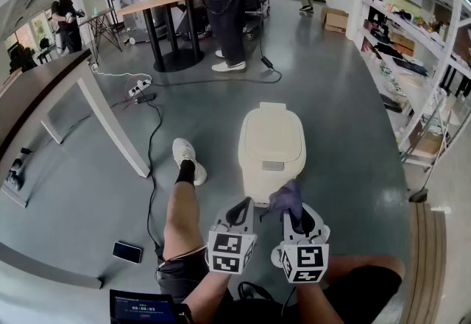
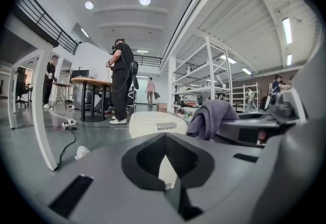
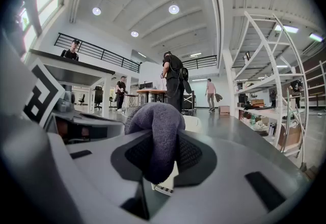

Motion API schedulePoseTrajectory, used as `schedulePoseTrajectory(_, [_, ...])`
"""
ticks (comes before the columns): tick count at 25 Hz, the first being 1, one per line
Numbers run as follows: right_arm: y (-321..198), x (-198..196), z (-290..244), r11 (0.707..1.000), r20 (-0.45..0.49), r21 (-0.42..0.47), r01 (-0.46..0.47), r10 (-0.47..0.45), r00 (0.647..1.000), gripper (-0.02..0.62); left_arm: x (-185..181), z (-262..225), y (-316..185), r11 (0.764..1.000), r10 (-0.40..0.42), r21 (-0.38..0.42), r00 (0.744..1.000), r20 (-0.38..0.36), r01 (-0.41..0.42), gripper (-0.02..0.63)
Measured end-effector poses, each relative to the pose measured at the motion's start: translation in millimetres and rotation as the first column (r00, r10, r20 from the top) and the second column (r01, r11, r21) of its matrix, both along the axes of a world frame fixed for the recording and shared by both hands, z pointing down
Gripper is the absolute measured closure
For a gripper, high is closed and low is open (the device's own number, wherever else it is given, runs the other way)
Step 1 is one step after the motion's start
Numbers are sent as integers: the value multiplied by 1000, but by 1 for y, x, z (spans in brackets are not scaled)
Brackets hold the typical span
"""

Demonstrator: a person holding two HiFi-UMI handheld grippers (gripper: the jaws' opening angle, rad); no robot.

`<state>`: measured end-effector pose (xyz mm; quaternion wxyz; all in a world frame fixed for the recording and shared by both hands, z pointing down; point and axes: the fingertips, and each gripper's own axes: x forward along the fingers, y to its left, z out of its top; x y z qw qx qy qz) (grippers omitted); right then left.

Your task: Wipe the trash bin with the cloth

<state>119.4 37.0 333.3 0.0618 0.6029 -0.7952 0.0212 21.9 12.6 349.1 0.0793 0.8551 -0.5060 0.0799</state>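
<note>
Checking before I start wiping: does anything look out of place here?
The bin stands upright and shut, no visible damage. Odd: a phone lies loose on the floor, with a cable trailing past it. The right hand-held gripper grips the cloth.

The right gripper (image 3: 160, 156) has its jaws pinched together on a grey-purple cloth (image 3: 155, 125), which bulges up in a rounded fold above the black pads. Just behind the cloth shows the edge of the cream trash bin (image 3: 192, 122). Beyond, a person (image 3: 173, 79) stands by a table.
</note>
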Motion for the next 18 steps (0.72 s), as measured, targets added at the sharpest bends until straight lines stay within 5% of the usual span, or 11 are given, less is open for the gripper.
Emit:
schedulePoseTrajectory(12, [-61, -11, -22, 1000, -13, 14, 12, -12, 1000, 506, -21, -29, -68, 999, -53, 0, 998, -23, 53, 609])
schedulePoseTrajectory(18, [-111, -13, -39, 997, -39, -55, 45, -47, 998, 506, -25, -80, -126, 999, -25, 44, 999, 45, 23, 609])
